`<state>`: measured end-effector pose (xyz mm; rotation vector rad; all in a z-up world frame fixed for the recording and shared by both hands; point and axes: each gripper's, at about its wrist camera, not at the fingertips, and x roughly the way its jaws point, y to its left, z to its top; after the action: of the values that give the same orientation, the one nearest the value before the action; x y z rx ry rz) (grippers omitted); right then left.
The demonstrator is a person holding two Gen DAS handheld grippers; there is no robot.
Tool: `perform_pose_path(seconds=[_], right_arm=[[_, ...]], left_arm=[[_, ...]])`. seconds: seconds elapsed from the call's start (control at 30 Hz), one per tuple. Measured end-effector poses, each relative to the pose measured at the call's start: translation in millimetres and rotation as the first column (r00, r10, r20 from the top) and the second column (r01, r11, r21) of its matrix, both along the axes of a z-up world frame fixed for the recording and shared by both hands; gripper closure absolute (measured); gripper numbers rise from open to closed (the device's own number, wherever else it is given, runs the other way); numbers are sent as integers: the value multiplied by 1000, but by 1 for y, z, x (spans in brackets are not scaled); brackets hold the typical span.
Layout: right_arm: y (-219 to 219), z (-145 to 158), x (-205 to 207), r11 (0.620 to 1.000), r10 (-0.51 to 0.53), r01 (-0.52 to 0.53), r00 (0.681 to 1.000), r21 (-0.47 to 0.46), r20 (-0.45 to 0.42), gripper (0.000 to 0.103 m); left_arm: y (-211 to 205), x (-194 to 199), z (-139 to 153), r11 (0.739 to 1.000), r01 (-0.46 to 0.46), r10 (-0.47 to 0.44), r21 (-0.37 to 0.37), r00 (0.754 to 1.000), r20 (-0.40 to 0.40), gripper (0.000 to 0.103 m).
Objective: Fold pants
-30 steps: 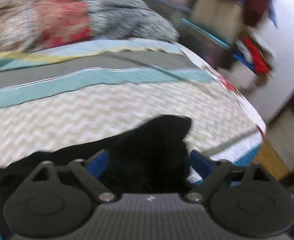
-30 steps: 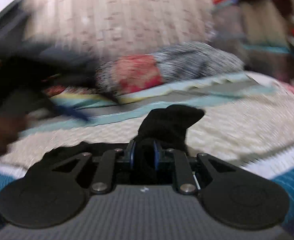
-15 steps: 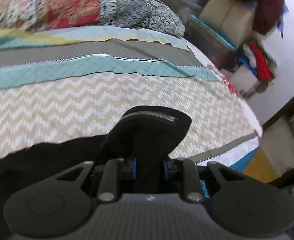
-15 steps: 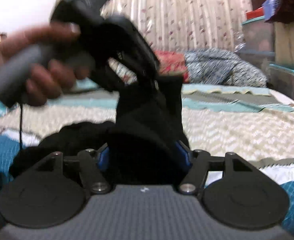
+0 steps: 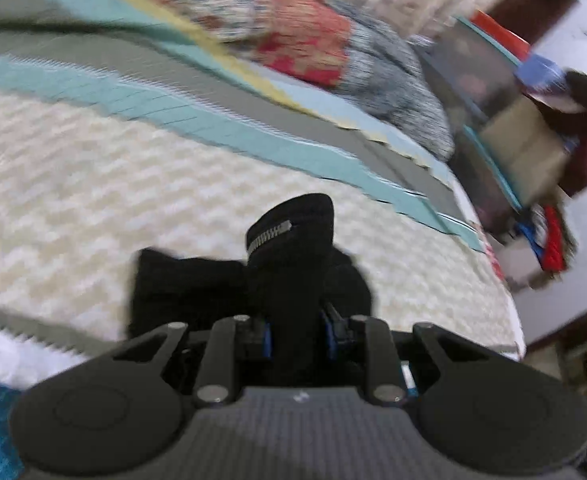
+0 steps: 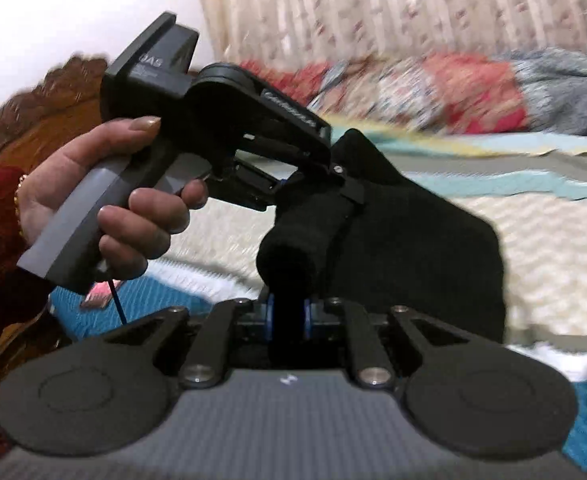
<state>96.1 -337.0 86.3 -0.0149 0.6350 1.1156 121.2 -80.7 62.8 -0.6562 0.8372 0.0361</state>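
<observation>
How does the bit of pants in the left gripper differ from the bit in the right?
Left gripper's bit shows a metal zipper; right gripper's, its fingers closing on it, is plain. Left's is a broad upright flap; right's is rolled into a tube. Both are the same black pants.

The dark grey plastic handheld claw unit [image 6: 213, 128], seen in the right wrist view, carries pale lettering on its upper block reading "AS"; the preceding character is unclear. Smaller lines beneath are illegible. A pale embossed word runs along its black arm, blurred and unreadable. No other text is legible.
</observation>
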Motion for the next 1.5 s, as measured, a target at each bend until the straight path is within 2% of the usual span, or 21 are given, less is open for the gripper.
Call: perform_pose_path(seconds=[0.13,0.17,0.27,0.33,0.37,0.4,0.47,0.57,0.67,0.73,0.83,0.9,1.0,1.07,1.13,1.17,1.27,1.4,1.5], right_arm=[[38,-15,-7,994,67,-69,997,-88,-27,86],[44,-21,-17,990,82,-86,996,-111,-39,82],[60,-41,-20,974,141,-146,989,-173,-44,76],[58,-34,-21,972,166,-169,986,-163,-34,58],[53,-29,-21,970,192,-197,980,-143,-53,44],[45,-24,-24,969,214,-221,974,-112,-71,42],[24,-9,-29,974,217,-221,974,-50,-66,42],[-14,14,-25,991,134,-133,991,25,-22,45],[-49,23,-1,999,-22,22,1000,32,17,66],[-65,21,13,995,-101,102,995,13,-13,72],[-73,6,28,989,-146,146,986,-5,-81,74],[-68,-14,29,987,-158,154,981,-52,-109,73],[-66,-42,26,970,-214,198,971,-139,-111,69],[-72,-53,31,967,-243,222,954,-127,-175,64],[-76,-51,39,965,-251,229,945,-124,-211,61],[-78,-48,37,966,-248,226,946,-125,-208,57],[-80,-44,30,960,-273,253,944,-122,-187,35],[-94,-43,27,958,-285,273,925,-84,-251,32],[-96,-44,36,964,-263,256,916,-63,-304,25]], left_arm=[[32,-15,-35,996,-86,85,-36,995,-50,82],[36,-16,-46,993,-108,106,-38,992,-66,80],[43,-18,-82,987,-159,155,-14,979,-130,66],[43,-22,-85,986,-169,168,-8,981,-102,59],[42,-23,-82,985,-173,172,-4,980,-96,51],[41,-25,-78,983,-182,182,13,978,-97,45],[41,-33,-68,981,-189,191,40,979,-74,45],[36,-54,-51,979,-201,202,39,979,-39,45],[20,-72,-38,985,-159,159,62,987,8,45],[4,-78,-35,984,-125,124,126,992,16,45],[-14,-85,-42,969,-90,93,230,996,-3,48],[-17,-83,-53,967,-86,100,242,994,-44,46],[-20,-85,-76,974,-66,79,217,996,-51,42],[-20,-83,-85,973,-82,96,217,994,-55,38],[-19,-82,-83,975,-101,116,197,991,-64,38],[-19,-82,-82,975,-99,115,197,991,-69,37],[-20,-85,-76,970,-101,121,222,990,-77,29],[-17,-90,-72,976,-125,146,177,983,-110,16],[-15,-93,-72,981,-149,165,123,976,-139,13]])
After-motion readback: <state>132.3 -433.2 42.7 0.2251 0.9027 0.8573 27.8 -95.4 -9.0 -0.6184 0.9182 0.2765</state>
